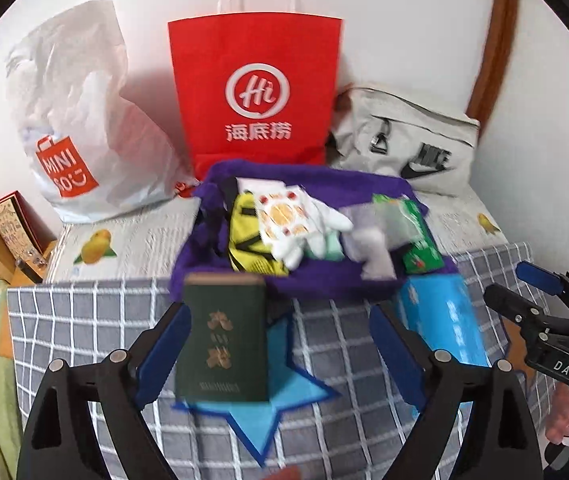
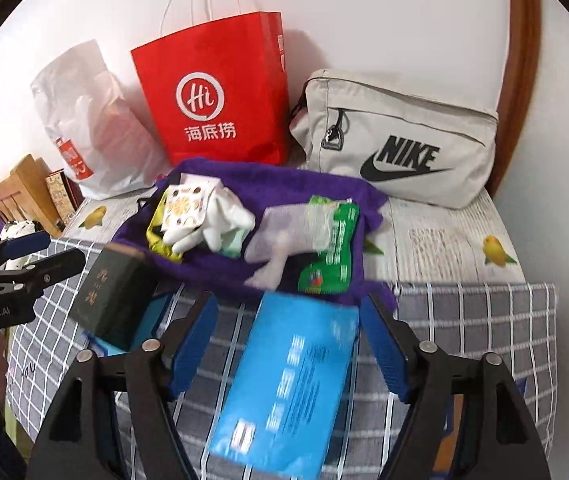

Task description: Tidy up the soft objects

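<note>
With both jaws spread and nothing gripped, the left gripper (image 1: 280, 344) straddles a dark green hardcover booklet (image 1: 222, 332) and the right gripper (image 2: 290, 344) a flat blue plastic packet (image 2: 288, 388), so either may snag the checked grey cloth (image 1: 84, 320) below the purple towel (image 2: 244, 178).

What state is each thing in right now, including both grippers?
left gripper: jaws wide open, around the green book but not clamping it
right gripper: jaws wide open, blue packet between them
green book: closed, tilted, blurred
blue packet: sealed, lying flat
purple cloth: rumpled, spread under the small items
white glove: limp, lying on the pile
red paper bag: upright
grey Nike pouch: zipped shut
</note>
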The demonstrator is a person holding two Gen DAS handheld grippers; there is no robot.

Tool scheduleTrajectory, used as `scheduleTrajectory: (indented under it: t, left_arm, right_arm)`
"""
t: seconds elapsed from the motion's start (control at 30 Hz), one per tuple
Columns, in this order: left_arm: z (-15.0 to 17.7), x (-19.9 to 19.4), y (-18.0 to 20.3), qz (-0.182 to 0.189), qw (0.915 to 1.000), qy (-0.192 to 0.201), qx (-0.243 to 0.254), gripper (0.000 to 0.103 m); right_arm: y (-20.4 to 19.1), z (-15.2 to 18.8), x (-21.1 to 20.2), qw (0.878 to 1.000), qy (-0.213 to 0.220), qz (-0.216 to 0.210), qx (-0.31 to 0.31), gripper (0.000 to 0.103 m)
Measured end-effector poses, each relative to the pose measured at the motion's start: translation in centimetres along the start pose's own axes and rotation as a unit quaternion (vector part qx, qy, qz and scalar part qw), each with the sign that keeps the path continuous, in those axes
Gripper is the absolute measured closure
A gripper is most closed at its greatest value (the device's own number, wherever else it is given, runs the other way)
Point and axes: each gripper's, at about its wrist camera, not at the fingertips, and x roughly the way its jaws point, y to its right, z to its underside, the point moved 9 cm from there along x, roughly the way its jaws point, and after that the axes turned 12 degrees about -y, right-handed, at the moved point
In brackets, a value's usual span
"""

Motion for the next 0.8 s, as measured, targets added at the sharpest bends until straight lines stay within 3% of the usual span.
scheduleTrajectory:
  t: [0.3, 0.8]
  left_arm:
    - [5.9, -2.9, 2.4, -0.005, 0.9998, 0.011, 0.013, 0.008]
    - [12.5, -7.2, 3.2, -0.003, 0.9991, 0.042, -0.007, 0.007]
  right_arm:
    - [-0.6, 5.2, -3.5, 1.000, 0.021, 0.013, 0.003, 0.011]
    - [-2.2, 11.0, -7.8, 0.998, 0.054, 0.019, -0.013, 0.005]
